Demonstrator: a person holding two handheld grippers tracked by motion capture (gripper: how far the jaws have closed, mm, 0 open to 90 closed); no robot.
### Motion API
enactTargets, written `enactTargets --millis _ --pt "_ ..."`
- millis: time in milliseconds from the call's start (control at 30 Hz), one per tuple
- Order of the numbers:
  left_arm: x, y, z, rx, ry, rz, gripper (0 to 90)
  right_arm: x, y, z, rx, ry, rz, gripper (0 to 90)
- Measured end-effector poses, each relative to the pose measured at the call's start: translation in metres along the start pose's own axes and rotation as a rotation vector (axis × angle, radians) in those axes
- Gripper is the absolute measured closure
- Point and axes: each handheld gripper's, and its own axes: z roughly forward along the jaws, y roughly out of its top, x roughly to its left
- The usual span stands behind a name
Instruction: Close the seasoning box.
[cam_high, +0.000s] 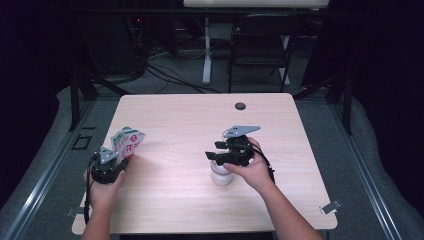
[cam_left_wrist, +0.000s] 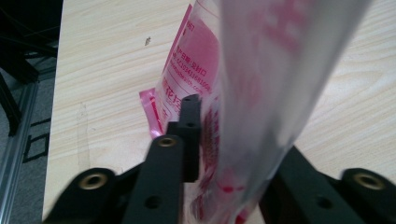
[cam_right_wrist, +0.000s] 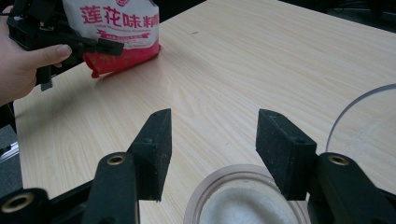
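Your left tongs (cam_high: 116, 156) are clamped on the pink-and-white seasoning bag (cam_high: 127, 141), holding it upright near the left edge of the tabletop (cam_high: 180, 115); in the left gripper view the jaws pinch the bag's film between them. Your right tongs (cam_right_wrist: 212, 140) stand apart, poised over the open glass jar (cam_high: 221, 173), which sits on the tabletop toward the middle, well apart from the bag. The jar's mouth shows white granules (cam_right_wrist: 243, 207) inside. This looks like the stage before pouring: bag gripped, jar waiting. Next, you would likely need to steady the jar with the right tongs and bring the bag across, keeping its opening above the rim before tilting.
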Motion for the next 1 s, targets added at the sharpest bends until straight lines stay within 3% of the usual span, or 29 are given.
enactTargets --millis 267,733,1000 --pt "-0.002 0.000 0.003 -0.002 -0.012 -0.005 50.6 0.001 0.000 0.001 0.002 -0.001 0.000 45.7" --pt "-0.004 0.001 -0.001 -0.021 0.003 0.009 47.5 0.001 0.000 0.001 0.001 -0.002 -0.002 45.5" --pt "-0.007 0.003 -0.008 -0.070 0.007 -0.002 45.5 0.001 0.000 0.000 -0.003 -0.003 -0.002 45.4"
